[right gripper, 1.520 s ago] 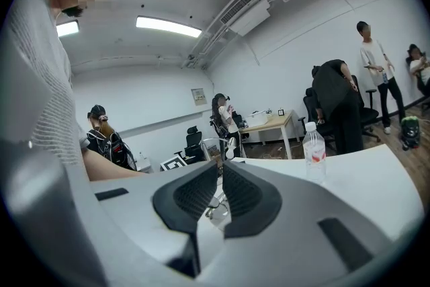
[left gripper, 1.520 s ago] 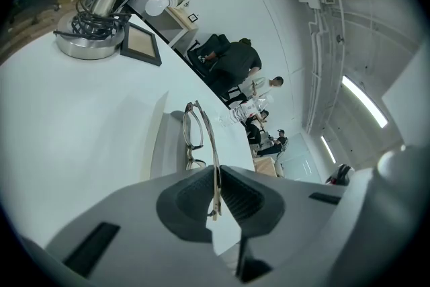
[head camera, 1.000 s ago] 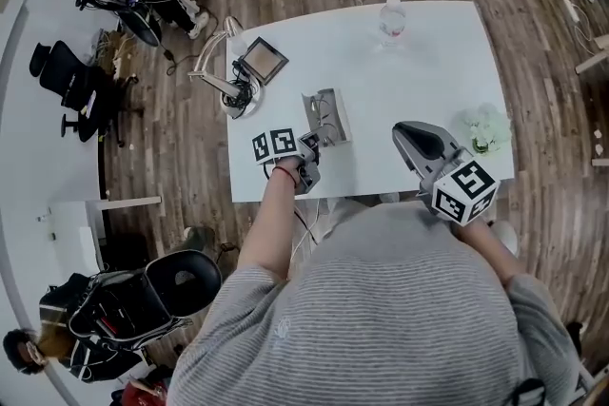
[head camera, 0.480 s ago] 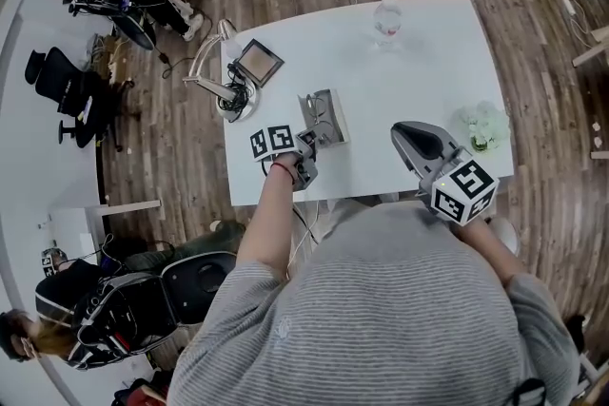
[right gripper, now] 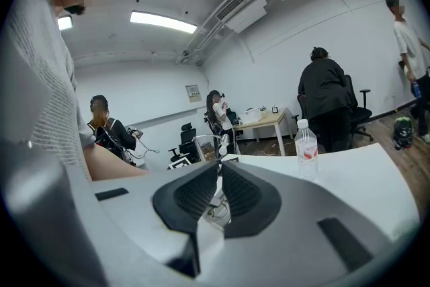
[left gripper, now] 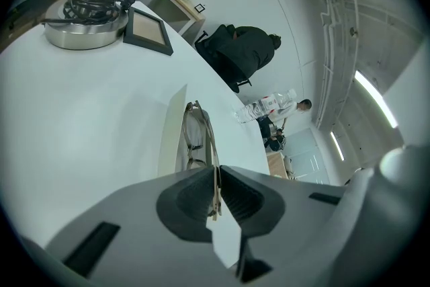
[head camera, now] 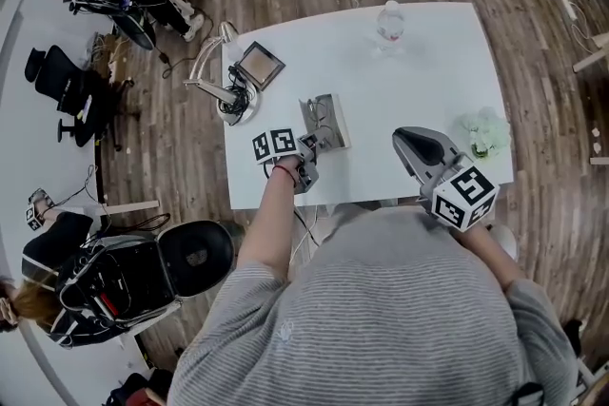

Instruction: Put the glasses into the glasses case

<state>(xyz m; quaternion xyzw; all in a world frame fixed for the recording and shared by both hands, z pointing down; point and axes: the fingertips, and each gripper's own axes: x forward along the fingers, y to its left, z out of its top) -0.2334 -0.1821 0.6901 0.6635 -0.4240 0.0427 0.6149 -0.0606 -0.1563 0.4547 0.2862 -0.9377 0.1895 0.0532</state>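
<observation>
An open grey glasses case [head camera: 331, 117] lies near the table's front left, and the glasses [head camera: 321, 122] rest in it. In the left gripper view the case [left gripper: 171, 138] stretches away from the jaws with the thin-framed glasses [left gripper: 194, 138] along it. My left gripper [head camera: 308, 146] [left gripper: 216, 175] sits at the case's near end, shut on one thin temple arm of the glasses. My right gripper [head camera: 420, 145] [right gripper: 220, 171] is held above the table's front right, well apart from the case, shut with nothing in its jaws.
A water bottle [head camera: 391, 19] stands at the table's far edge. A desk lamp [head camera: 224, 90] with coiled cable and a dark picture frame [head camera: 261, 63] occupy the left corner. A pale green bunch [head camera: 485, 130] lies at the right edge. People and office chairs surround the table.
My right gripper has drifted slightly down and toward the body. The left gripper stays at the case's near end, still holding the glasses.
</observation>
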